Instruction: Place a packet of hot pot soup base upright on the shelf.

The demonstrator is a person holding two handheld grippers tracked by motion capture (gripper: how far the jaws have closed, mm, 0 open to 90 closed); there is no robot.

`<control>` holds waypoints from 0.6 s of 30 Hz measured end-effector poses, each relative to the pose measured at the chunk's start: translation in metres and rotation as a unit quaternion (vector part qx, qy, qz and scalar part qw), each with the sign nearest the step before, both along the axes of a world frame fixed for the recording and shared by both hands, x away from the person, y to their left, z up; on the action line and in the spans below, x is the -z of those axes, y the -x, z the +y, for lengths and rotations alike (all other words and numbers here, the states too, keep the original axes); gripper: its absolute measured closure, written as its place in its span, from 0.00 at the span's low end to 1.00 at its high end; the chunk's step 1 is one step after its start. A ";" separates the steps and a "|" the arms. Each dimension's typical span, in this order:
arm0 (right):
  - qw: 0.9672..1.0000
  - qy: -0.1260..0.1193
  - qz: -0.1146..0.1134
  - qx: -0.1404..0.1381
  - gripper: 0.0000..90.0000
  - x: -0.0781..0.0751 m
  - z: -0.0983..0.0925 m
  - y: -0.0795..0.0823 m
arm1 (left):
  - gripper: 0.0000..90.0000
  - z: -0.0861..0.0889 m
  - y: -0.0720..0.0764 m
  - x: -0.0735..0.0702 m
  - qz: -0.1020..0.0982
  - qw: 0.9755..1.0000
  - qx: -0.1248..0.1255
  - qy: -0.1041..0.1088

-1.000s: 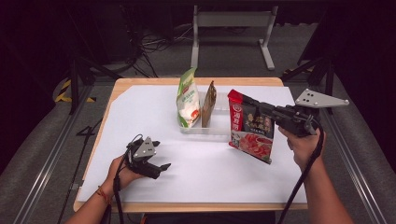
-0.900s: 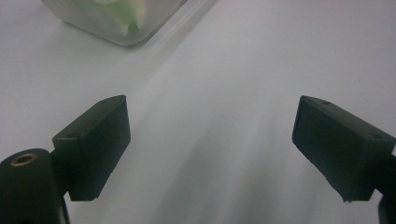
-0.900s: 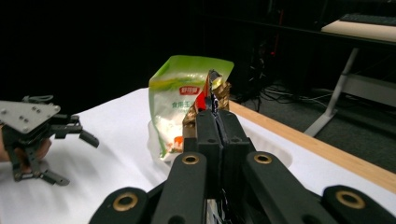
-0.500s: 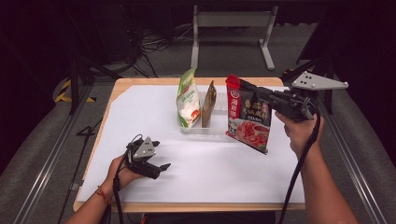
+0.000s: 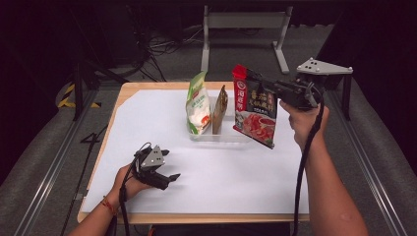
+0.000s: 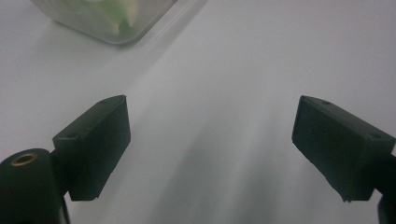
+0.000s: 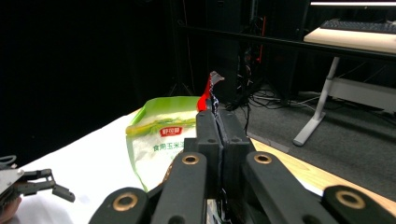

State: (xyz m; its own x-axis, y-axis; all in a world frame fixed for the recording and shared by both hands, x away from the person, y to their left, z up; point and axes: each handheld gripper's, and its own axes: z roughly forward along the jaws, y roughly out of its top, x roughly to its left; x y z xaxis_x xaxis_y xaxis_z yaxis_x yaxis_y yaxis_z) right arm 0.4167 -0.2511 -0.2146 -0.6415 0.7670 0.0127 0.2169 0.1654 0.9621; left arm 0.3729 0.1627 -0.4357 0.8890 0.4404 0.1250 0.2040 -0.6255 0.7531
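A red food pouch (image 5: 254,110) hangs in the air over the right end of a clear tray (image 5: 216,136), its lower edge above the white sheet. My right gripper (image 5: 249,76) is shut on the pouch's top edge; in the right gripper view the jaws (image 7: 216,122) meet on the red seal (image 7: 204,98). A green-and-white bag (image 5: 198,105) and a slim brown pouch (image 5: 219,110) stand upright in the tray. My left gripper (image 5: 169,179) lies on the sheet near the front left, open, with nothing between its fingers (image 6: 93,144).
A white sheet (image 5: 147,123) covers most of the wooden table (image 5: 123,91). A grey metal stand (image 5: 243,24) sits on the floor behind the table. The tray's corner (image 6: 107,23) lies beyond the left gripper's jaws. Rails run along both table sides.
My right gripper has lifted the red pouch higher and carried it slightly left, toward the tray. The left gripper has stayed put.
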 end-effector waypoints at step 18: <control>0.999 -0.003 0.018 0.042 0.99 0.008 0.004 -0.033 | 0.14 -0.002 0.001 0.002 0.002 1.000 0.005 0.000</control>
